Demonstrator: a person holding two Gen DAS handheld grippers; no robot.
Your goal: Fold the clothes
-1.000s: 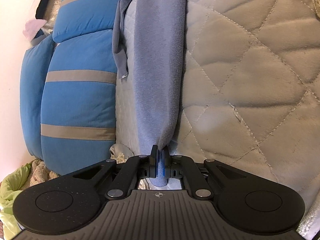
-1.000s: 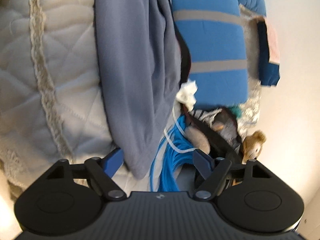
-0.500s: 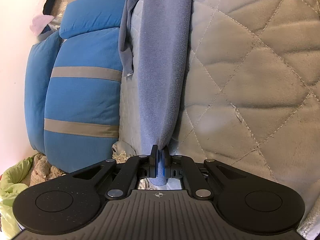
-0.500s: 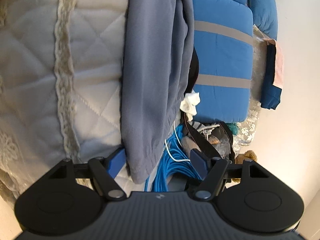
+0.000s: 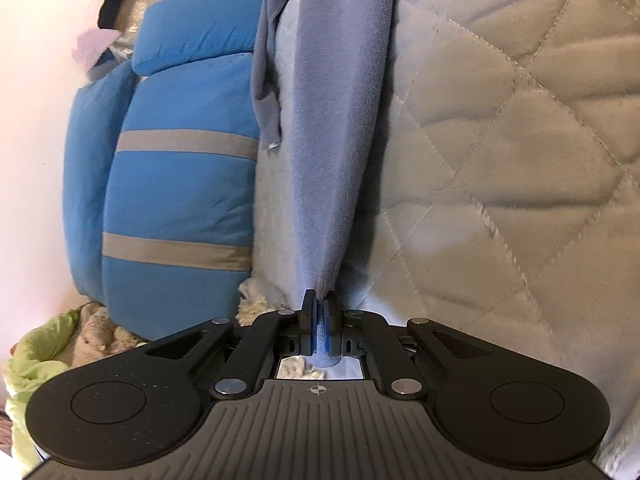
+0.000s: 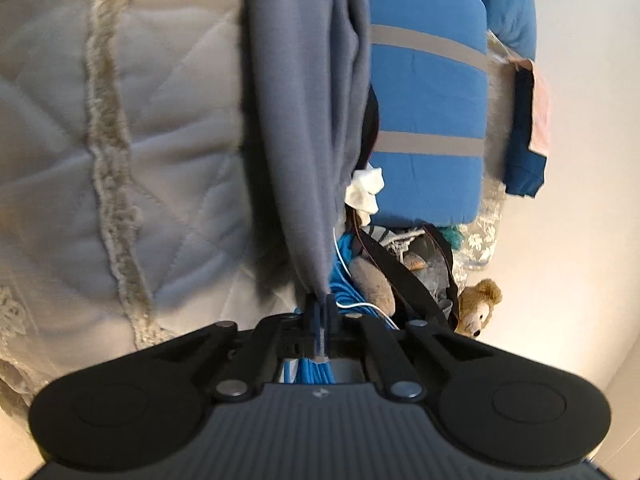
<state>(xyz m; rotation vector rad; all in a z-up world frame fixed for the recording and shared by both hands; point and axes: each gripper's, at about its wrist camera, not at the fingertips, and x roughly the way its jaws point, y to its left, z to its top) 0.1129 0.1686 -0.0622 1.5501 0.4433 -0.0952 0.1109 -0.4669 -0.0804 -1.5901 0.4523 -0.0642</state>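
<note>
A grey-blue fleece garment (image 5: 340, 128) stretches away from the camera over a quilted cream bedspread (image 5: 512, 168). My left gripper (image 5: 319, 300) is shut on one end of it, with a fold of cloth pinched between the blue pads. In the right wrist view the same garment (image 6: 300, 120) hangs in a long fold, and my right gripper (image 6: 319, 304) is shut on its lower edge. The far end of the garment runs out of both views at the top.
A blue quilt with grey stripes (image 5: 180, 184) is rolled up beside the bed against a pale wall. Below it lie a green cloth (image 5: 36, 364), blue cables (image 6: 344, 276), a black strap (image 6: 400, 276) and a teddy bear (image 6: 476, 308).
The right gripper's jaws, wide apart around the garment's edge before, have closed on it. The left gripper has kept its grip and stayed put.
</note>
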